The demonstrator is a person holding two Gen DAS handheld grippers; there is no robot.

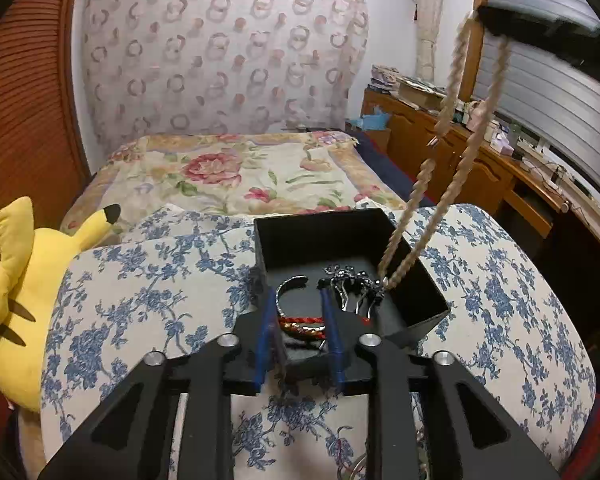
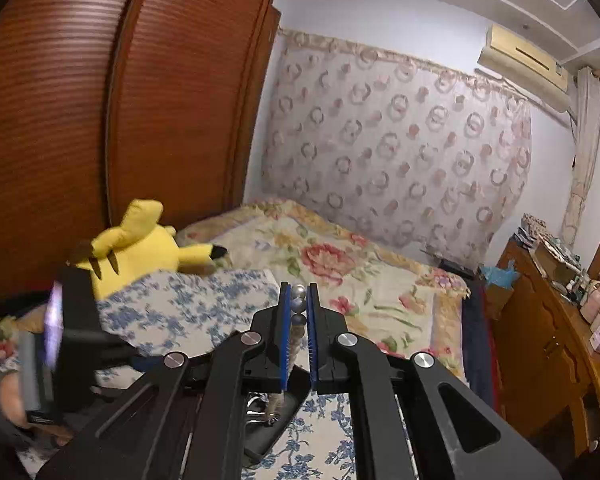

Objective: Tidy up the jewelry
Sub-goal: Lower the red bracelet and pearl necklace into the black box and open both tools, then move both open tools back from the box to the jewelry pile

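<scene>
Here the left gripper stands with its blue pads parted over the near edge of the black box, which sits on a blue-flowered cloth. Between the pads, but not pressed by them, lies a silver bangle with a red and gold braid, resting on the box floor. Just beside it in the box lies a dark tangle of metal pieces. The right gripper is clenched on a bead necklace; in the left view the pale strand hangs down in a loop, its lower end inside the box by the tangle. A yellow plush lies left of the cloth. No writing or brand can be read anywhere.
</scene>
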